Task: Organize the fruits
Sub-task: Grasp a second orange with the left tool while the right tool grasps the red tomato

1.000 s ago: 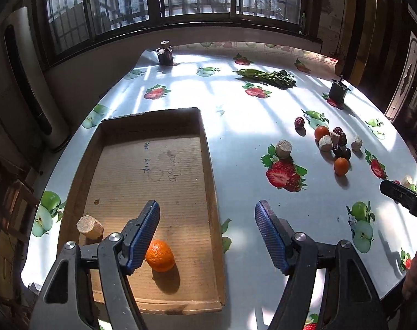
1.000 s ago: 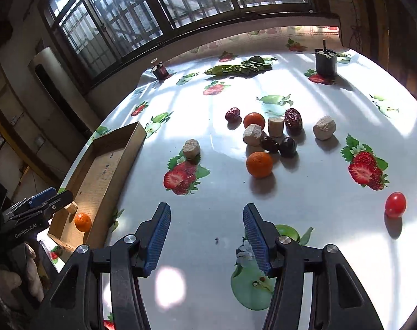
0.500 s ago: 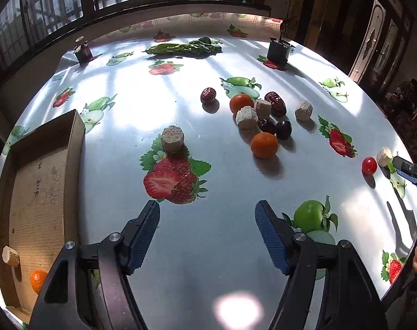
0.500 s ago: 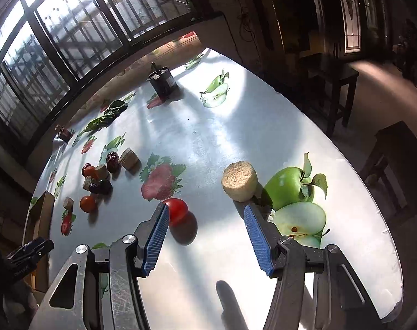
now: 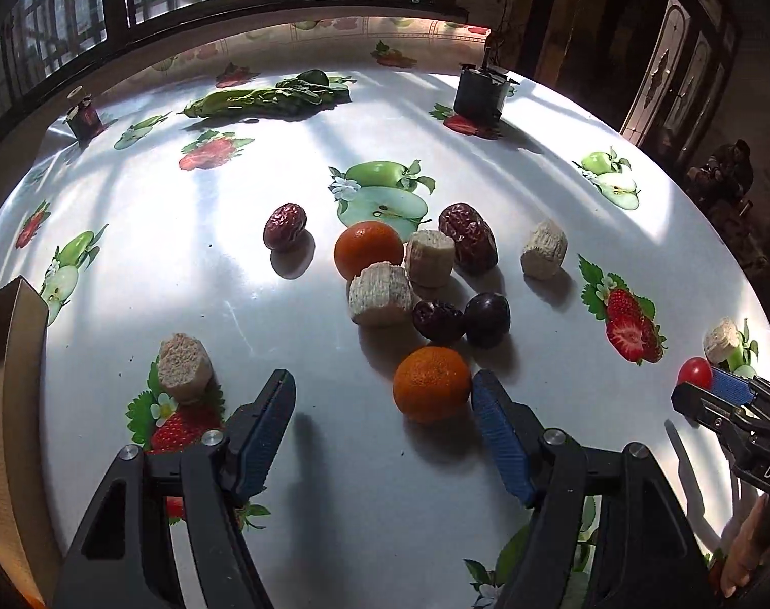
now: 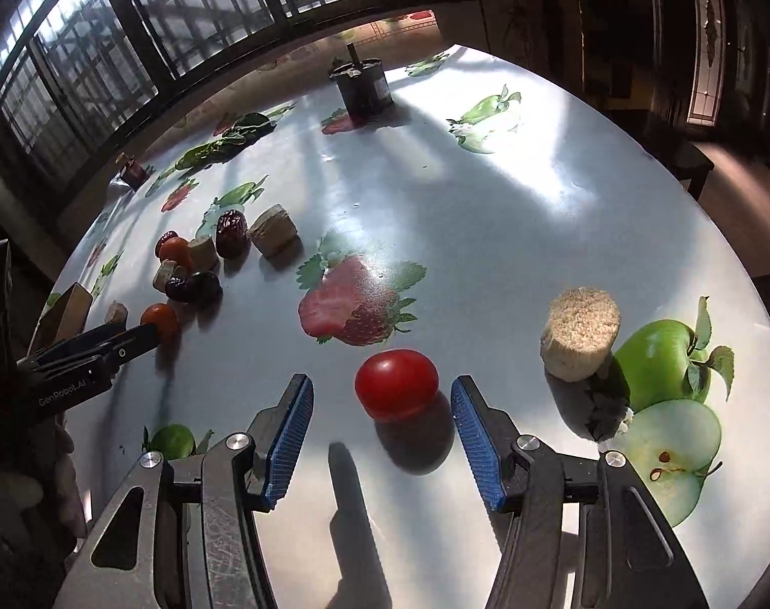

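Observation:
My left gripper (image 5: 382,393) is open; a small orange (image 5: 431,388) lies just ahead of its fingertips, close to the right finger. Beyond it is a cluster: another orange (image 5: 368,248), red dates (image 5: 467,237), a dark plum (image 5: 487,312) and beige cylinder pieces (image 5: 380,294). My right gripper (image 6: 382,401) is open around a red cherry tomato (image 6: 396,383), which lies on the table between the fingertips. The right gripper also shows in the left wrist view (image 5: 714,396), beside the tomato (image 5: 694,371). The cardboard tray (image 5: 9,345) is at the left edge.
A beige cylinder (image 6: 580,332) stands right of the tomato near the table's edge. Another beige piece (image 5: 184,366) lies left of my left gripper. Leafy greens (image 5: 268,97), a dark container (image 5: 479,96) and a small jar (image 5: 83,115) sit at the back.
My left gripper has swung from the tray to the fruit cluster and closed in on the near orange. My right gripper has moved right and up to the tomato, now between its fingers.

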Available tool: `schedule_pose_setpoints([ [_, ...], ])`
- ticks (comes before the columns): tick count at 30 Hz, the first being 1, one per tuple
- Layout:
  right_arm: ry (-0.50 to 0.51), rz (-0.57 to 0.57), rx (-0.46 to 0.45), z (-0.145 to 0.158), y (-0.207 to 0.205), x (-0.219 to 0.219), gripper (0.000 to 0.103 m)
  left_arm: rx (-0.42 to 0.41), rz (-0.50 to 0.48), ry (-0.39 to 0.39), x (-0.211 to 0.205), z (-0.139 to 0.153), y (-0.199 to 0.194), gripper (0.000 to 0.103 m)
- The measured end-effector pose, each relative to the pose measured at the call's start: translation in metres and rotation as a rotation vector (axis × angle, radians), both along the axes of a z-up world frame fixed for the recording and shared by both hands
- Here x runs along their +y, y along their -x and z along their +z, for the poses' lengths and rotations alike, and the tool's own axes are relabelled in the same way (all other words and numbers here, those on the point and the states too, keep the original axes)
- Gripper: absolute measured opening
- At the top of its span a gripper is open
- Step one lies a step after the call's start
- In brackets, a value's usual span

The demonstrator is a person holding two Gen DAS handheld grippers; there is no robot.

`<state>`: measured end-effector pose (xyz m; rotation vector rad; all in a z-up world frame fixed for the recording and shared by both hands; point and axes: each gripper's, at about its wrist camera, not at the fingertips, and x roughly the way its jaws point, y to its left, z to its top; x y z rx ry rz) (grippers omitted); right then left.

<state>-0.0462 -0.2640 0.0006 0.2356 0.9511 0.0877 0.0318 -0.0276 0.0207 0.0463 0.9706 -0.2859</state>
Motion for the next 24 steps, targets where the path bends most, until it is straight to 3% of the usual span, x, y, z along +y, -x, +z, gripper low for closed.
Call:
schedule_pose_setpoints([
  [5, 0.080, 0.019, 0.003, -0.001, -0.006, 0.012, 0.061, -0.008, -0.024, -0.024, -0.011, -0.007, 0.002, 0.067],
  [6, 0.101, 0.017, 0.000, -0.001, -0.005, 0.014, 0.059, -0.023, -0.037, -0.048, -0.014, -0.007, 0.005, 0.052],
  [7, 0.129, 0.012, -0.001, -0.002, -0.005, 0.016, 0.051, -0.042, -0.044, -0.084, -0.017, -0.007, 0.008, 0.039],
  [8, 0.160, 0.006, -0.002, -0.002, -0.004, 0.018, 0.044, -0.047, -0.061, -0.081, -0.019, -0.006, 0.011, 0.030],
  [9, 0.178, 0.002, -0.003, -0.002, -0.003, 0.019, 0.035, -0.039, -0.071, -0.074, -0.019, -0.005, 0.013, 0.028],
  [17, 0.131, 0.021, -0.041, 0.019, 0.015, 0.029, 0.035, -0.030, -0.037, 0.051, 0.020, 0.022, 0.046, 0.028],
  [24, 0.094, 0.139, -0.110, 0.055, 0.030, 0.086, 0.035, -0.075, 0.090, 0.159, 0.111, 0.063, 0.088, 0.028],
])
